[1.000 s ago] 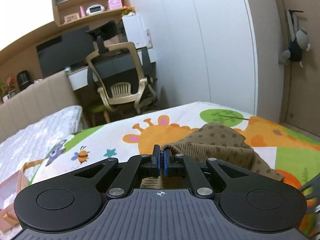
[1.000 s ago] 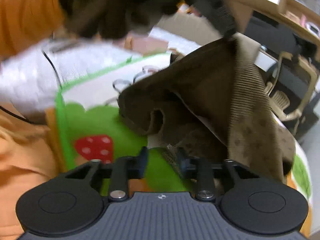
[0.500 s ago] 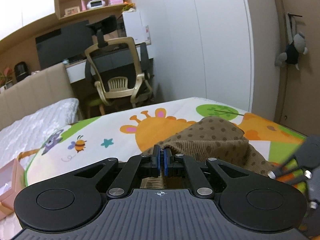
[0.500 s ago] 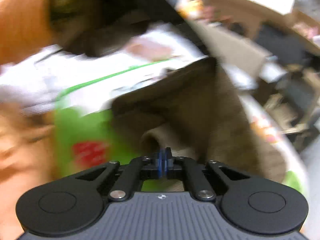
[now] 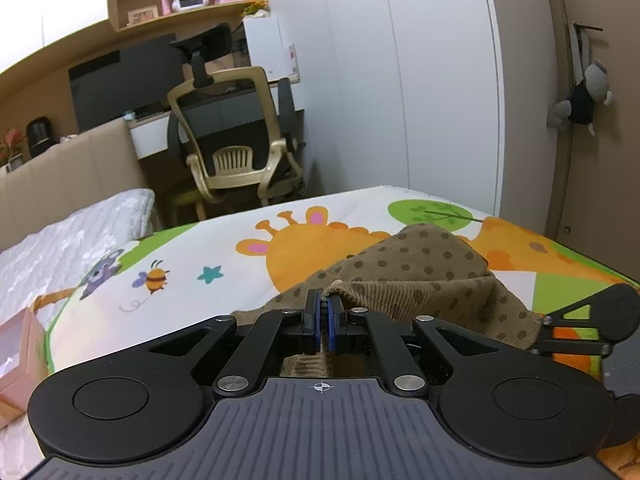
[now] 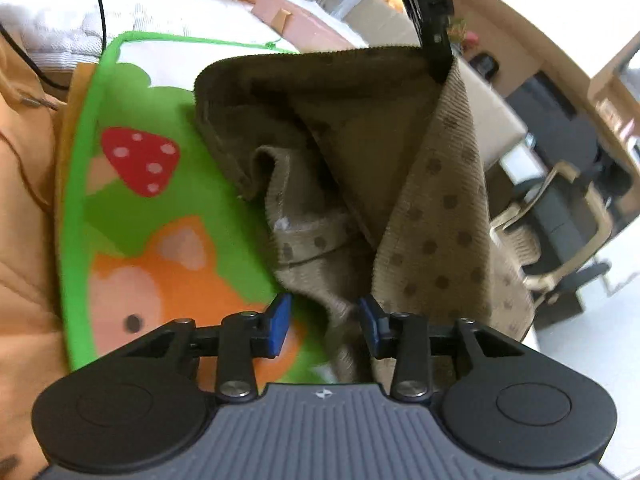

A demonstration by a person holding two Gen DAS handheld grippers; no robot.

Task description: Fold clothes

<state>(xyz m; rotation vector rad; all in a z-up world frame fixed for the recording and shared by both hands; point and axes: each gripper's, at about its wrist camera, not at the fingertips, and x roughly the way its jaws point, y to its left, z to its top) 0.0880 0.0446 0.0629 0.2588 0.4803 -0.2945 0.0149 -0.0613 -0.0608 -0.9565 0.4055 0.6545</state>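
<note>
At lower centre of the left view, the left gripper (image 5: 321,319) pinches the brown dotted garment (image 5: 416,276), lifting an edge above the play mat (image 5: 192,256), likely for folding; the right gripper (image 6: 325,322) gapes around a hanging fold.

Home bedroom, bed (image 5: 72,232) with cartoon mat (image 5: 248,264), desk chair (image 5: 236,140), wardrobe (image 5: 400,80)

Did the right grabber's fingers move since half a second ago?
Yes. The right gripper was shut half a second ago; now its blue pads stand apart around a fold of the brown dotted garment, judged against its own black body.
</note>
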